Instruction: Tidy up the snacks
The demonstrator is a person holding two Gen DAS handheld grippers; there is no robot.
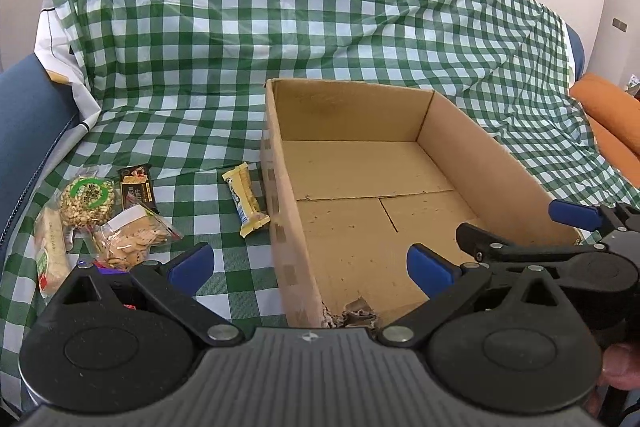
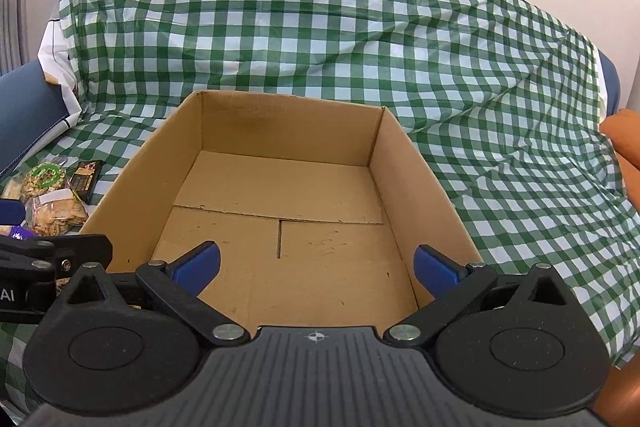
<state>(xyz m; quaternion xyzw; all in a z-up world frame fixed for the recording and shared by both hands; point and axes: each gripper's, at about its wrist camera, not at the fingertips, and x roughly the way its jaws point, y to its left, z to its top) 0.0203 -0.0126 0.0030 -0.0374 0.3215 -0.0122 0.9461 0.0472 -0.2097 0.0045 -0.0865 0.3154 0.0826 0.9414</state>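
Observation:
An open, empty cardboard box point(image 1: 352, 111) stands on the checked cloth. Left of it lie a yellow snack bar point(image 1: 246, 199), a dark chocolate bar point(image 1: 138, 189), a round peanut cake with a green label point(image 1: 86, 201), a clear bag of crackers point(image 1: 132, 239) and a long white packet point(image 1: 50, 255). My left gripper point(image 1: 311, 269) is open and holds nothing, straddling the box's left wall near its torn front corner. My right gripper point(image 2: 317, 267) is open over the front of the box point(image 2: 288, 127), holding nothing. The peanut cake point(image 2: 44, 177), chocolate bar point(image 2: 86, 175) and crackers point(image 2: 56, 213) show at the left.
A green-and-white checked cloth point(image 1: 280, 27) covers a sofa seat and backrest. A blue sofa arm point(image 1: 24, 115) rises at the left and an orange cushion point(image 1: 612, 115) lies at the right. A finger of the hand point(image 1: 618, 375) shows at the lower right.

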